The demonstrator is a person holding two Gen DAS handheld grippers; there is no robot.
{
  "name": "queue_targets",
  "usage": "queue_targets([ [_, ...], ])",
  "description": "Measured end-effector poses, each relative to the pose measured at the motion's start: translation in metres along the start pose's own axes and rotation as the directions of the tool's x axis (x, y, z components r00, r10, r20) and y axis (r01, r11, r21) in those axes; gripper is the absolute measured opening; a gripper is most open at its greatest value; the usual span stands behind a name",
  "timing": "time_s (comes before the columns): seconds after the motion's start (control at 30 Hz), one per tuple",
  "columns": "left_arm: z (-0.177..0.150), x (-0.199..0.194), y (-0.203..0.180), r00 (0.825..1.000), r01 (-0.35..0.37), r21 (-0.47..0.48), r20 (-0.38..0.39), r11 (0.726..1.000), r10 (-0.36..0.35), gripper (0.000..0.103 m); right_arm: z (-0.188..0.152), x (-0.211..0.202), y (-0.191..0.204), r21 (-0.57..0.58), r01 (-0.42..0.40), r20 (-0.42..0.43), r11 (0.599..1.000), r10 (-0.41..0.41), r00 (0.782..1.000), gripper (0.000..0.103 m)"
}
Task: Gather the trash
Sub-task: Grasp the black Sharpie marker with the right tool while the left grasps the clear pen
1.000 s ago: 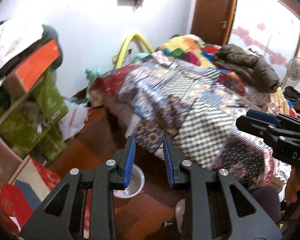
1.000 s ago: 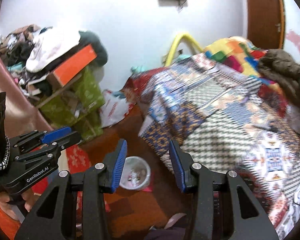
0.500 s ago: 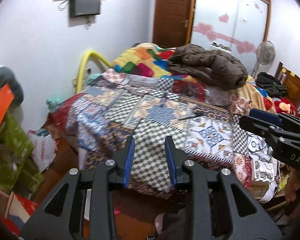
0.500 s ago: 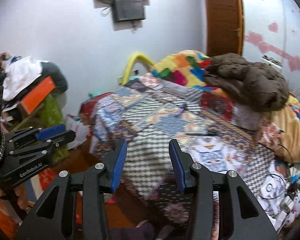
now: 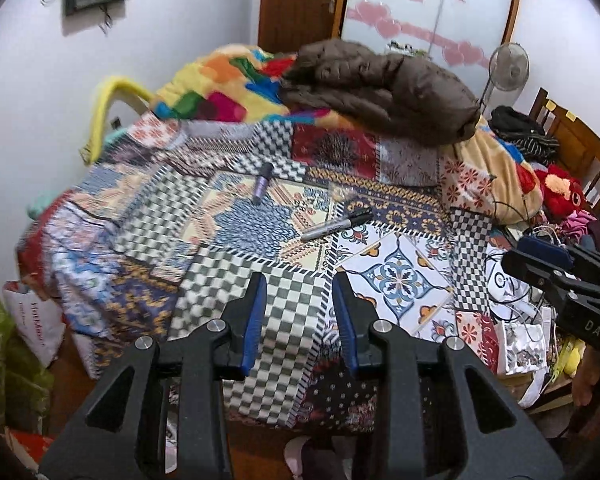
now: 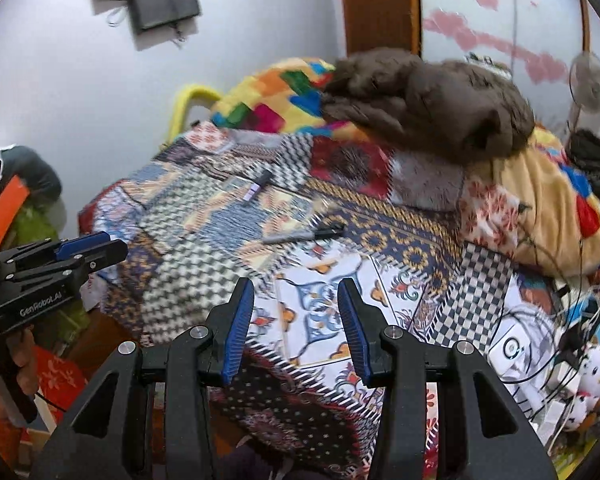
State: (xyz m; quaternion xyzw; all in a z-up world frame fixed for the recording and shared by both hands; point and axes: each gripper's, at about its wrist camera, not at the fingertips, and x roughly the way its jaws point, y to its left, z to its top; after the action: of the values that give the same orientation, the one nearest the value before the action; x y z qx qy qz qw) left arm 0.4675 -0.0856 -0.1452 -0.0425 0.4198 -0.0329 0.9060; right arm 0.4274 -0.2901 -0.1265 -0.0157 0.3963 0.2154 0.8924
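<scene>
A patchwork quilt [image 5: 292, 320] covers the bed that fills both views. On it lie a black-and-silver marker pen [image 5: 336, 222] [image 6: 304, 235] and, farther back, a small purple tube [image 5: 262, 184] [image 6: 256, 189]. Something that looks like a scrap of clear wrapper [image 5: 342, 194] lies just behind the marker. My left gripper [image 5: 300, 296] hangs open over the bed's near edge with nothing between its fingers; it also shows at the left of the right wrist view [image 6: 66, 258]. My right gripper [image 6: 296, 304] is open and empty too, to the right of the left one [image 5: 556, 268].
A brown puffy jacket [image 5: 380, 88] and a bright blanket [image 5: 220, 88] are piled at the bed's far end. Cables, a white box [image 5: 520, 344] and plush toys [image 6: 592, 368] crowd the right side. A white bag [image 5: 36, 324] and green bags sit on the floor at left.
Both views have swung right, from the floor clutter and a white bowl beside the bed onto the bed top. The marker and the tube have come into view. The left jaws stand slightly wider.
</scene>
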Motion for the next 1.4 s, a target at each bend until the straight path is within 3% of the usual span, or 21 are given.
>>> queue_targets([
  [0.37, 0.023, 0.157, 0.024, 0.988, -0.021, 0.013, -0.152, 1.0, 0.022, 0.033, 0.007, 0.102, -0.045, 0.09, 0.018, -0.118, 0.996, -0.007, 0.993, 0.04],
  [0.67, 0.034, 0.235, 0.039, 0.98, -0.01, 0.035, -0.2, 0.999, 0.017, 0.033, 0.011, 0.154, -0.048, 0.065, 0.012, -0.144, 0.998, -0.002, 0.99, 0.04],
  [0.93, 0.038, 0.243, 0.017, 0.983, 0.026, 0.094, -0.186, 0.995, -0.008, 0.036, 0.021, 0.169, -0.055, 0.104, 0.019, -0.132, 0.994, -0.005, 0.991, 0.04],
  [1.13, 0.02, 0.228, -0.022, 0.966, 0.148, 0.131, -0.233, 0.98, -0.114, 0.037, 0.029, 0.183, -0.058, 0.148, 0.019, -0.152, 0.989, 0.004, 0.988, 0.04],
  [1.4, 0.011, 0.203, -0.025, 0.981, 0.103, 0.156, -0.176, 0.982, -0.075, 0.037, 0.03, 0.213, -0.049, 0.194, 0.057, -0.195, 0.979, -0.018, 0.981, 0.04],
])
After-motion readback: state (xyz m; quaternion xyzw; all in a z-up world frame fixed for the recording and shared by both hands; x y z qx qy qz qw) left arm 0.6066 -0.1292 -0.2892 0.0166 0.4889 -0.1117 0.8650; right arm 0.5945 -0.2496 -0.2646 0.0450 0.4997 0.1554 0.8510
